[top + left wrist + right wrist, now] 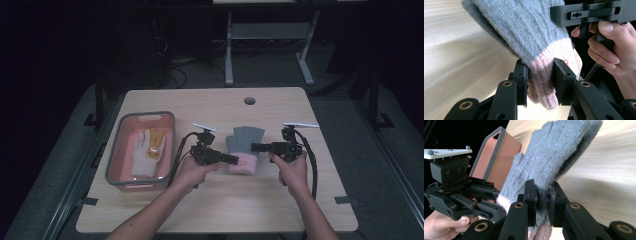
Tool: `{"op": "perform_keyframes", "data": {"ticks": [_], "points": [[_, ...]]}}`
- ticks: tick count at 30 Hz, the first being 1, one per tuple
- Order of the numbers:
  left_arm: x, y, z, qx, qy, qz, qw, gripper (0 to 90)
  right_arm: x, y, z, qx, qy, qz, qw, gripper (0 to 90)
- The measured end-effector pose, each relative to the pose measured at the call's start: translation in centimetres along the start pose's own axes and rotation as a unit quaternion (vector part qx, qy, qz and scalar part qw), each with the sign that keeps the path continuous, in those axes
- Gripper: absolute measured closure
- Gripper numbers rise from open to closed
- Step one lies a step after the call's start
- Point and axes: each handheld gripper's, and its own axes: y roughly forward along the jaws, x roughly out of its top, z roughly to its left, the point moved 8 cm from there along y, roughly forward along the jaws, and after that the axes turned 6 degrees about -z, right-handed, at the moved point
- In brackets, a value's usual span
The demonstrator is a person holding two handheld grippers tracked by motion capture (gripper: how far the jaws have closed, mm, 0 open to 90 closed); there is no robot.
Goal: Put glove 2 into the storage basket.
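Dark room, dim floor, a light wooden table (215,205) with a round cable hole (249,101) at its far edge. Landmark for all places: the pink bin (116,150) with grey rim, at the table's left.

Grey knit glove (243,145) with pink cuff sits to the right of the bin, well apart from it, mid-table, fingertips pointing away from the person. It is pinched from both sides. Left gripper (234,159): fingers narrow, clamped on the pink cuff (541,82), as the left gripper view shows. Right gripper (255,147): fingers narrow, clamped on the grey body of the glove (544,195), a fold of knit squeezed between the pads. In both gripper views the fabric hangs clear of the table at the grips.

Step in hand, as I judge it: carrying the glove toward the bin. To do it well: keep both grips firm and move the two hands together, so the knit neither stretches nor slips; raise the hanging end above the bin's rim before crossing; release only once the glove is over the bin's inside.

Around: inside the bin lie a white glove (141,155) and a yellowish one (157,142), touching each other. They leave free floor toward the bin's near end. In the way: the bin's right wall, and the left gripper's cable (177,155), which loops between glove and bin and could snag on the rim.
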Motion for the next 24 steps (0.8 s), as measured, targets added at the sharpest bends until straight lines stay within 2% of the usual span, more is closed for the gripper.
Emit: {"op": "perform_keyframes", "data": {"ticks": [7, 24], "points": [[0.2, -1.0, 0.4, 0.004, -0.002, -0.006, 1.0000, 66.7, 0.4, 0.8, 0.9, -0.001, -0.009, 0.009, 0.9999, 78.9], [0.7, -3.6, 1.6, 0.011, -0.009, -0.022, 0.9996, 66.7, 1.2, 2.9, 2.9, 0.020, -0.012, 0.019, 0.9995, 78.8]]}}
